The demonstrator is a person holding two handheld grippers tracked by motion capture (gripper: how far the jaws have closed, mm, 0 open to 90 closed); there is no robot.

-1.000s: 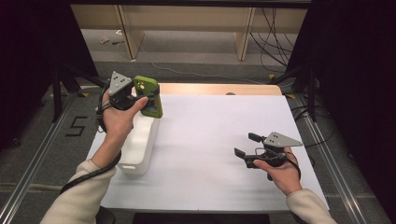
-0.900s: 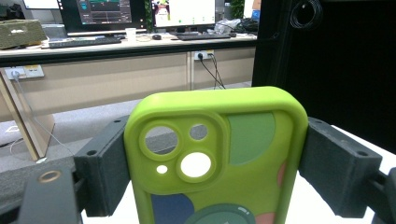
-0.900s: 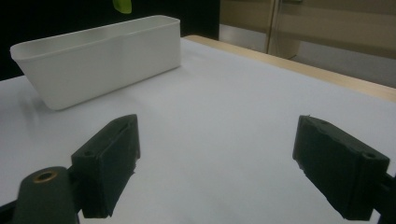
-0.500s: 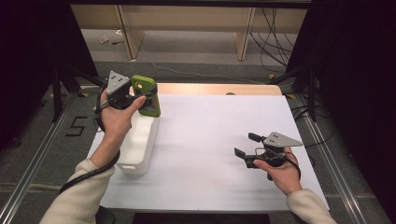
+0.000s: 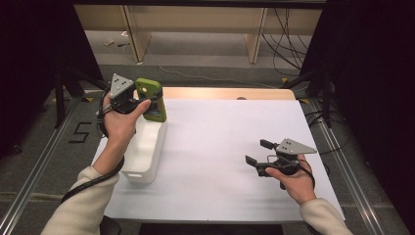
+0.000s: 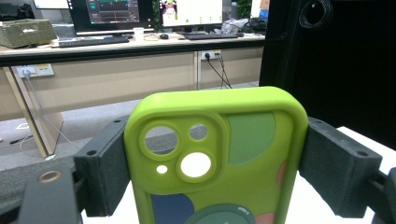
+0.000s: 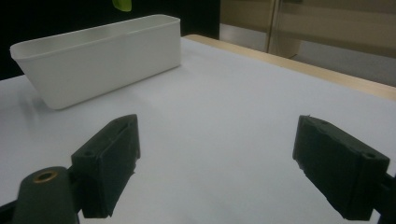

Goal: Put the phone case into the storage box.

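While squeezed on both long sides by the left gripper, green phone case up in the air, standing tall, right above the far end of the white bin by the table's left edge. Right gripper wide open, holding nothing, much farther from bin.

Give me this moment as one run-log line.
left gripper: shut on green phone case, above white bin | right gripper: open, empty, over white table
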